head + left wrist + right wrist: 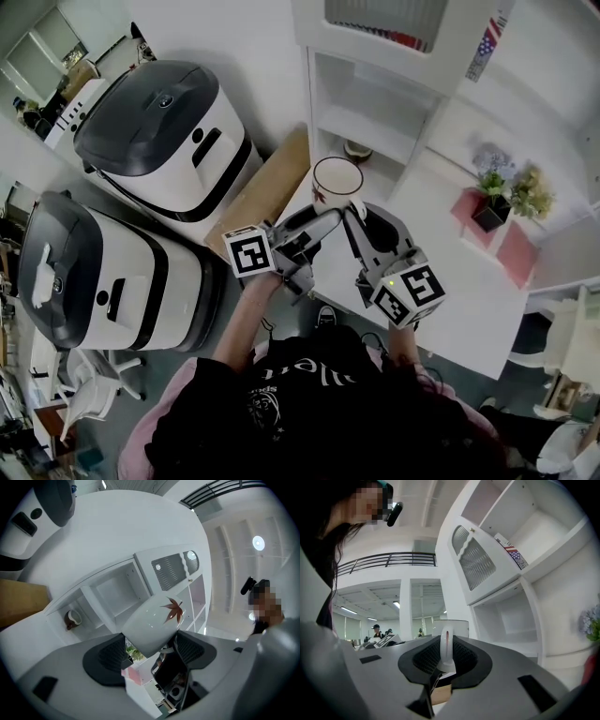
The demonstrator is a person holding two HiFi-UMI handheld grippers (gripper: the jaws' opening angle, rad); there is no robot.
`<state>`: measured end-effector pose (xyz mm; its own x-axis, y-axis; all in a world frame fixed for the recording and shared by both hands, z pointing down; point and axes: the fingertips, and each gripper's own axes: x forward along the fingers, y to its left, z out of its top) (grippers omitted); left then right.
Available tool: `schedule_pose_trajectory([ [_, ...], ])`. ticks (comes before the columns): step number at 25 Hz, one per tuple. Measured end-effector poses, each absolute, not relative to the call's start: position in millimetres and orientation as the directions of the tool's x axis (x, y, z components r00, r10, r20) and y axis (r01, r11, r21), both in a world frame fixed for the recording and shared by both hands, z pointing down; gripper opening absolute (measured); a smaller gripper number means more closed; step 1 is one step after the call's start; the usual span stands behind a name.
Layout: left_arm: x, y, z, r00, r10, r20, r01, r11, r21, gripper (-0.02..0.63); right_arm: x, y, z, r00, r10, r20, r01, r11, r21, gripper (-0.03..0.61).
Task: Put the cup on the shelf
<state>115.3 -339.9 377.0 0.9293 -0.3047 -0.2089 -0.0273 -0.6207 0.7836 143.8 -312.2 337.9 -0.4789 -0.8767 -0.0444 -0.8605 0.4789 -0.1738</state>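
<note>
Cup (337, 178) hangs in the air at the upper middle of the head view, upright with its mouth up, just in front of the white shelf (375, 131) and above the near corner of the white surface (469, 281). Both tools are on it. In the left gripper view the left claw (149, 652) has its dark pads (105, 658) on either side of the cup's (152, 623) lower body, pinching it, with a red leaf print showing on the white wall. In the right gripper view the right claw (446, 656) is pressed onto the cup's handle (446, 646), which stands thin and upright between the pads, with the cup body (457, 629) just beyond.

In the head view the left claw (319, 223) reaches in from lower left and the right claw (358, 214) from lower right. A small brown and white object (356, 150) sits in the open compartment behind the cup. A potted plant (492, 197) stands on the surface at the right. Two large white and grey machines (159, 131) fill the left side.
</note>
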Motion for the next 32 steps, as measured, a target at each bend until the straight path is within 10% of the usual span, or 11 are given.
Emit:
schedule_pose_trajectory([
  [32, 149, -446, 411, 0.997, 0.023, -0.076, 0.066, -0.769, 0.636, 0.344, 255, -489, 377, 0.034, -0.998, 0.053, -0.989, -0.042, -0.143, 0.081],
])
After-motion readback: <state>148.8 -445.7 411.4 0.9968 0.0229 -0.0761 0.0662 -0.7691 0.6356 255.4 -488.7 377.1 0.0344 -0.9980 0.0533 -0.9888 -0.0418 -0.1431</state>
